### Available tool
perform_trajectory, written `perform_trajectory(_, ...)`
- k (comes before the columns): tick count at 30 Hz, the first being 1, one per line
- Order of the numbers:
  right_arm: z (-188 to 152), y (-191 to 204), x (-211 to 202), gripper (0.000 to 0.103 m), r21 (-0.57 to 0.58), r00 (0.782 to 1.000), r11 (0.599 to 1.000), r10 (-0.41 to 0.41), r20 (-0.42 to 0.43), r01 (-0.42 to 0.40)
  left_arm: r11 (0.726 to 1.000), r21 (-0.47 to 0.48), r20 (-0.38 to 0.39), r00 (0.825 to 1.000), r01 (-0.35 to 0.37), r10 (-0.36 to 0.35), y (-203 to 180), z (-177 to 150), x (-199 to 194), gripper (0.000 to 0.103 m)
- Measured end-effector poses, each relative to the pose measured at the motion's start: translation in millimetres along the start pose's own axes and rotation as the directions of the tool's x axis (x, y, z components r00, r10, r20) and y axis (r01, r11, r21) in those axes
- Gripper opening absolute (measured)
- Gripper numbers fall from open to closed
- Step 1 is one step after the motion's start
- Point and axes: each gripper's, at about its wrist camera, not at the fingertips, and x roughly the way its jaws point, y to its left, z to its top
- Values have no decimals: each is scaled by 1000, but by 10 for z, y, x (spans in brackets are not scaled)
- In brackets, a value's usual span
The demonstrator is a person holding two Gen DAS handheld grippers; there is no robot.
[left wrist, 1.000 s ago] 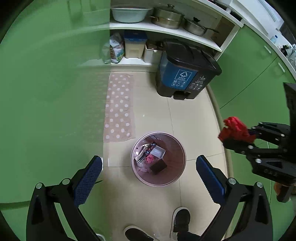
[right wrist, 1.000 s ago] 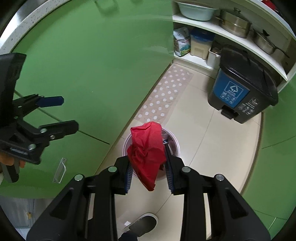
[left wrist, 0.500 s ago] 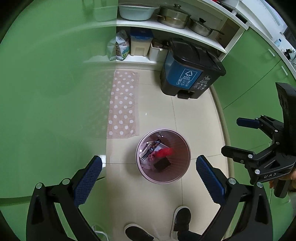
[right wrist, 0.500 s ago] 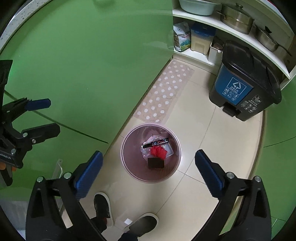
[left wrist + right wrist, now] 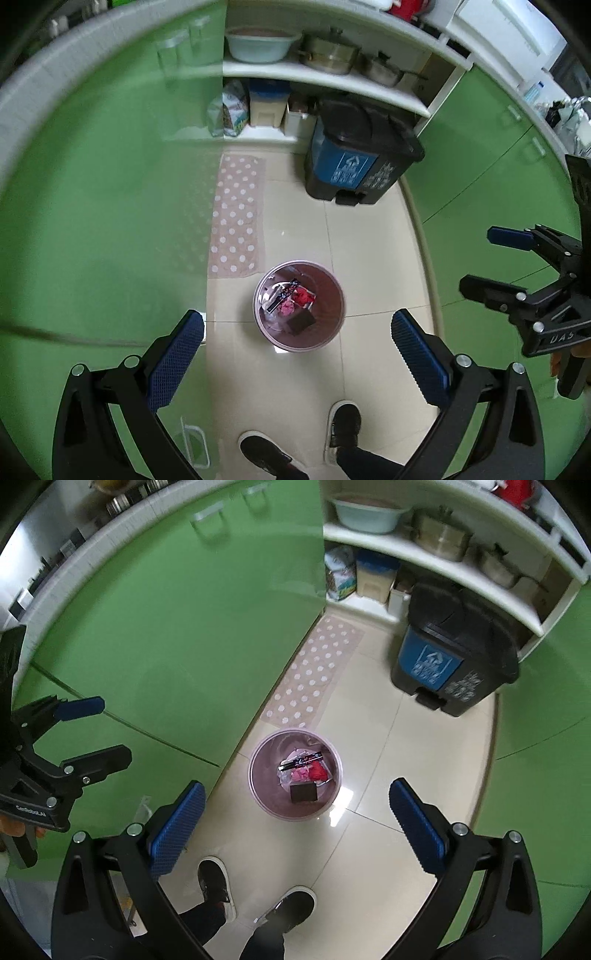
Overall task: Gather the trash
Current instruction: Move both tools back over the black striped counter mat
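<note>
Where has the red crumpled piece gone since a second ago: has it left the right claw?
Yes. It dropped from the right claw, now open, into the pink wastebasket, where the red crumpled piece lies.

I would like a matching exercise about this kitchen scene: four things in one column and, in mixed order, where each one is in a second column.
Things:
1. red crumpled trash
2. pedal bin with blue front
3. dotted mat
4. steel pot

Places:
A. on the white shelf
B. flat on the floor along the green cabinet
C. inside the pink wastebasket
D. standing on the floor below the shelf

Pairs: 1-C, 2-D, 3-B, 4-A
</note>
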Motion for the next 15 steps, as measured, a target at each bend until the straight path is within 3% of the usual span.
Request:
perform_trajectory(9, 127, 491, -1386, 100, -61, 998, 998, 18, 62, -14, 998, -62, 89, 995, -28, 33, -61, -82, -1448, 97)
perform_trajectory(15, 301, 1073, -1989, 100, -168, 991, 983, 93, 94, -76, 983, -157, 148, 983, -89, 113, 240, -231, -2223, 97)
